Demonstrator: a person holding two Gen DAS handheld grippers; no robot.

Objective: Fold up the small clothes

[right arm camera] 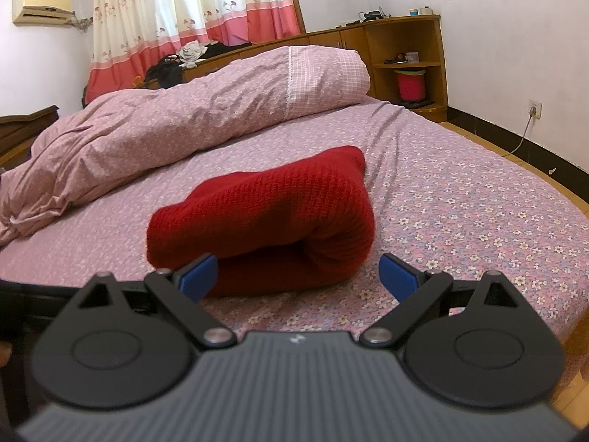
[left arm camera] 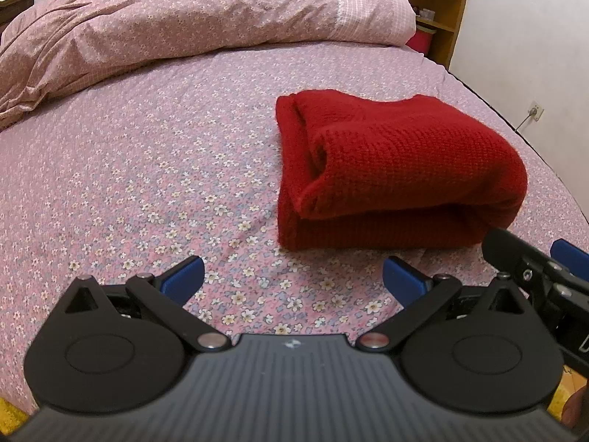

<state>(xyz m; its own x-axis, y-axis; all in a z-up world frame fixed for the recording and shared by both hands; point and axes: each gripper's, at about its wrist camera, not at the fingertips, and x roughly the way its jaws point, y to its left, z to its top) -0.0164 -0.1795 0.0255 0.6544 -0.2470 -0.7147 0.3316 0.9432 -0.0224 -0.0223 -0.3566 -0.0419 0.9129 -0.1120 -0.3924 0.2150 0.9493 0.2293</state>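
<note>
Left wrist view: the left tongs (left arm camera: 292, 280) hover spread apart and empty over the flowered bed (left arm camera: 147, 184), short of the red sweater (left arm camera: 397, 173). The sweater lies folded into a thick bundle, its layered edges facing left, so the folding looks about done. The right tongs (left arm camera: 533, 261) edge in at the lower right.

Right wrist view: the right tongs (right arm camera: 298, 276) are also apart, holding nothing, just in front of the sweater (right arm camera: 265, 213), likely released to let it rest. A rumpled quilt (right arm camera: 165, 125) lies behind, well clear
</note>
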